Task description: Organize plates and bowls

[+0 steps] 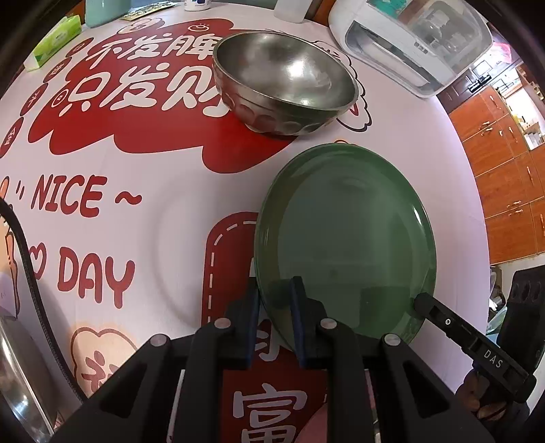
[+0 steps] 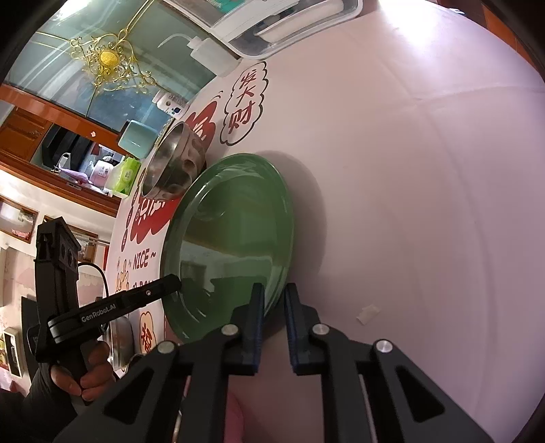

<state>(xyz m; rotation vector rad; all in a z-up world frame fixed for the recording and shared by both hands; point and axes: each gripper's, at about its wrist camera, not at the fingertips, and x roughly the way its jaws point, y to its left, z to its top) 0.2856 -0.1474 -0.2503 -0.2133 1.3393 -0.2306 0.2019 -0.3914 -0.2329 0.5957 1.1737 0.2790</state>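
A green plate (image 1: pixel 347 238) lies on the printed tablecloth (image 1: pixel 136 204). My left gripper (image 1: pixel 276 300) is shut on the plate's near rim, one finger above and one below. My right gripper (image 2: pixel 274 300) is shut on the opposite rim of the same plate (image 2: pixel 231 238). The right gripper's finger (image 1: pixel 442 320) shows at the plate's right edge in the left wrist view. A steel bowl (image 1: pixel 286 81) stands upright just beyond the plate; it also shows in the right wrist view (image 2: pixel 173 163).
A white appliance (image 1: pixel 415 41) stands at the back right. A green tissue pack (image 1: pixel 58 41) and a mint cup (image 1: pixel 105 12) stand at the far left edge. A steel rim (image 1: pixel 17 368) shows at the near left. A paper scrap (image 2: pixel 368 313) lies on the cloth.
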